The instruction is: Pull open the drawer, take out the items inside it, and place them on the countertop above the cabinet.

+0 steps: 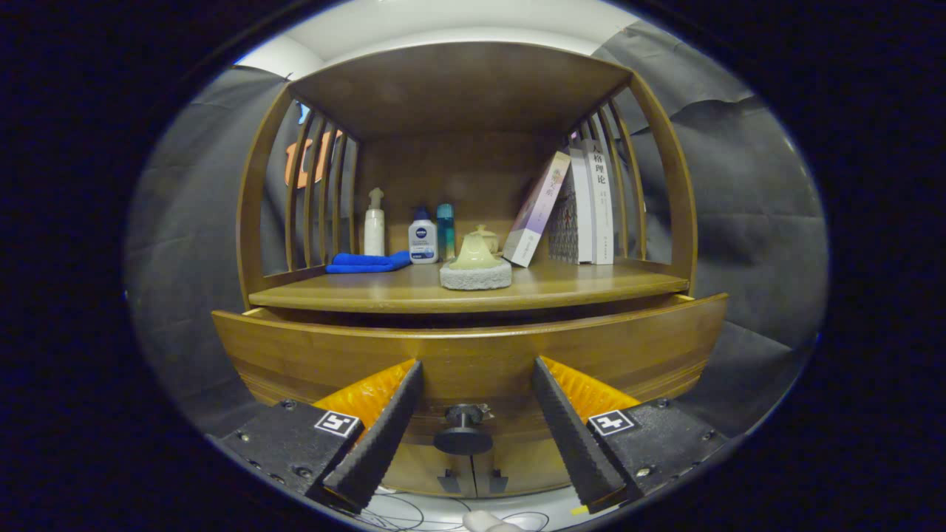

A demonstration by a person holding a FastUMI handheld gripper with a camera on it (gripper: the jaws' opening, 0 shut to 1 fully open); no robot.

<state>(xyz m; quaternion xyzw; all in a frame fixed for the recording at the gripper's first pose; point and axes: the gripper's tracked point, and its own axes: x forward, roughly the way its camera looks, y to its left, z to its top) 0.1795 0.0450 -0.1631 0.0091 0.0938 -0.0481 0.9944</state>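
The gripper (473, 384) faced a wooden cabinet, its fingers spread apart on either side of the dark knob (463, 428) of the drawer (473, 355), not touching it. The drawer stood slightly pulled out below the countertop (591, 284), which held bottles (423, 238), a blue cloth (367, 261), a teapot (475, 255) and leaning books (584, 207).

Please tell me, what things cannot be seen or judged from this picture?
- Drawer contents: hidden behind the drawer front in the gripper view.
- Small pot behind the teapot: mostly covered by it.
- Books leaning at the shelf's far end: their number is unclear, they overlap.
- Gripper: fingers open around the knob; contact cannot be judged.
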